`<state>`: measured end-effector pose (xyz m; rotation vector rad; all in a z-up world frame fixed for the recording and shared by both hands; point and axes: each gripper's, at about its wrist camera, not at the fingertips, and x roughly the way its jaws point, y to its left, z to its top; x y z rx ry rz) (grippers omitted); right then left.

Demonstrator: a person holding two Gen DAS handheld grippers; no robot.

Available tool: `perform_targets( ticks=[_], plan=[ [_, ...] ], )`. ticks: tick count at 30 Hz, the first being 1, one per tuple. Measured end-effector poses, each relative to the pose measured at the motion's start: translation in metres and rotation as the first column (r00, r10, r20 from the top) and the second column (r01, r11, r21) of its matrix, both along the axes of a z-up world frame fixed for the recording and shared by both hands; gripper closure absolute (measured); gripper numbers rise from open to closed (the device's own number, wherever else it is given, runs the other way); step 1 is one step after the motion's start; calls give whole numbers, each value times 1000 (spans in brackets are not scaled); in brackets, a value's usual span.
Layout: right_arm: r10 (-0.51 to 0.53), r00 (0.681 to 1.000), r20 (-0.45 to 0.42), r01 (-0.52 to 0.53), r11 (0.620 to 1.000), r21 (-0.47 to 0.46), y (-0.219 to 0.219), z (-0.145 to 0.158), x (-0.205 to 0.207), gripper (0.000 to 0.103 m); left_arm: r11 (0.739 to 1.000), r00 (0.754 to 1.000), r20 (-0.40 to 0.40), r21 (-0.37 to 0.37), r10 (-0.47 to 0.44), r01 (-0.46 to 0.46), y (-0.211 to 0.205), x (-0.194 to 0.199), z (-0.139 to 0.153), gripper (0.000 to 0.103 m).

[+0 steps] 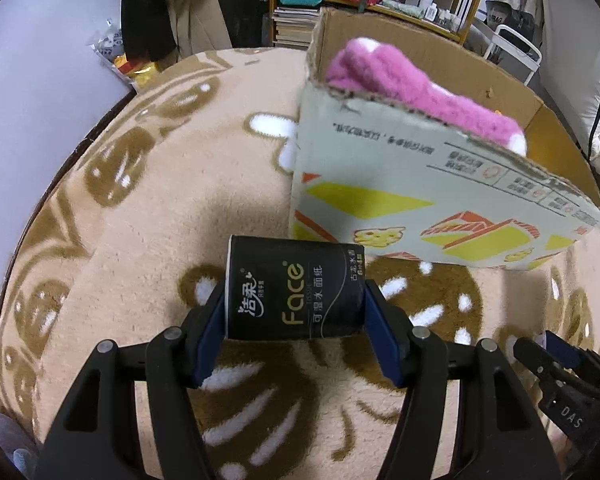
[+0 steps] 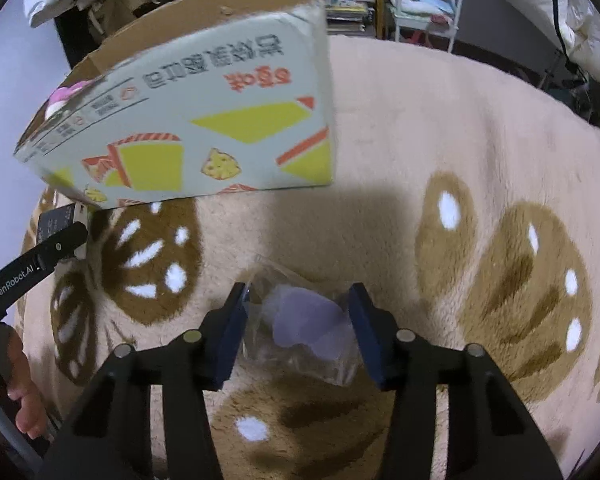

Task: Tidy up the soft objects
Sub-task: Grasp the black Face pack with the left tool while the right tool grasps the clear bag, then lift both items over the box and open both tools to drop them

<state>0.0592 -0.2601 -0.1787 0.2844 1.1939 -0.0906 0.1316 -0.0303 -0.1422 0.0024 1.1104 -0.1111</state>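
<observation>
Left gripper clamped on a black tissue pack, held sideways above the beige blanket. At one o'clock, just beyond the pack, stood the cardboard box, its ragged near rim uppermost, a pink plush draped over that edge. Open blanket at nine through eleven o'clock. Right gripper closed on a clear bag holding something lavender; box at eleven o'clock, bare blanket from twelve round to three.
</observation>
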Motion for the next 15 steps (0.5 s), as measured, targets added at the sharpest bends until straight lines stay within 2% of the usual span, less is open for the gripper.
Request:
perform_targets(
  ticks=[6,7,8,15],
  plan=[
    [-24,1000,21,24,1000,13,-6,1,-7,72,1000,1000,28,-2,8,-8,-3,-9,14,40],
    [-33,999,31,33,999,18,-8,3,-8,85,1000,999,39,-2,11,-11,-2,-12,17,40],
    [-43,998,40,43,999,14,-9,8,-7,89,1000,998,53,0,14,-14,-1,-14,21,40],
    [-78,986,145,72,996,45,-26,36,-17,90,1000,987,157,2,26,-27,3,-30,48,40]
  ],
)
